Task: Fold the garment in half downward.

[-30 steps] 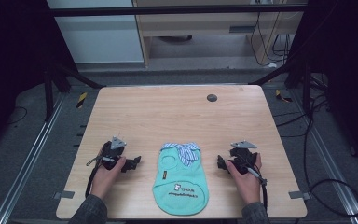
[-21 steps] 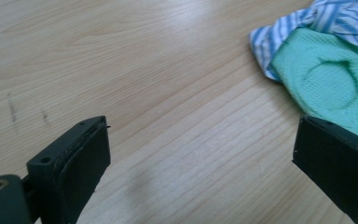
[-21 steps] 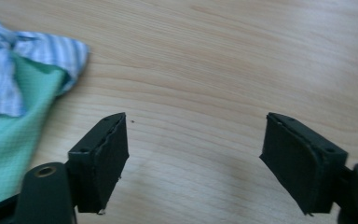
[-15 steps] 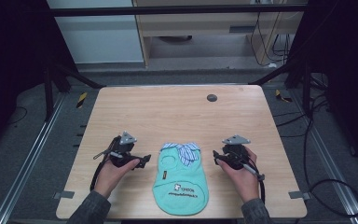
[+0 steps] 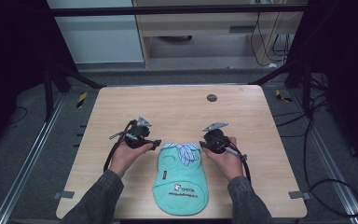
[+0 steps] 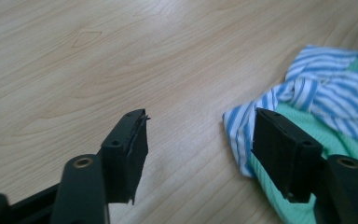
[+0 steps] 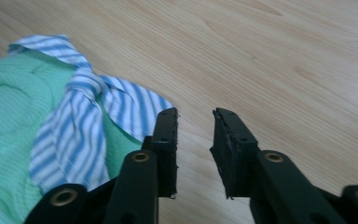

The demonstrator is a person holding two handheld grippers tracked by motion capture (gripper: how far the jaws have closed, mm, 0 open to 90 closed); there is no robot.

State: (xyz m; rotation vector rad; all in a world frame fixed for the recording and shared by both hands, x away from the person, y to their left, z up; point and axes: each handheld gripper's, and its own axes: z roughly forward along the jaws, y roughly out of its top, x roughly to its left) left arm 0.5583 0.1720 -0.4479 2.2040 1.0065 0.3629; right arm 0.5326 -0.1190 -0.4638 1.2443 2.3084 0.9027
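A small mint-green garment (image 5: 181, 179) with a blue-and-white striped collar (image 5: 184, 150) lies flat near the table's front edge. My left gripper (image 5: 154, 144) hovers at the collar's left corner, jaws wide open around the striped edge (image 6: 242, 126) and bare wood. My right gripper (image 5: 203, 146) sits at the collar's right corner, open by a narrow gap, with the striped collar (image 7: 121, 105) just left of its jaws. Neither gripper (image 6: 198, 140) (image 7: 196, 116) holds anything. The green body (image 7: 9, 112) spreads beside the right gripper.
The garment rests on a light wooden table (image 5: 177, 107). A small dark round disc (image 5: 211, 97) lies near the far edge. Cables (image 5: 242, 161) trail from both grippers toward the person's forearms. Dark floor and rails surround the table.
Both grippers have moved inward from the table's sides to the garment's collar corners. The garment itself has not shifted.
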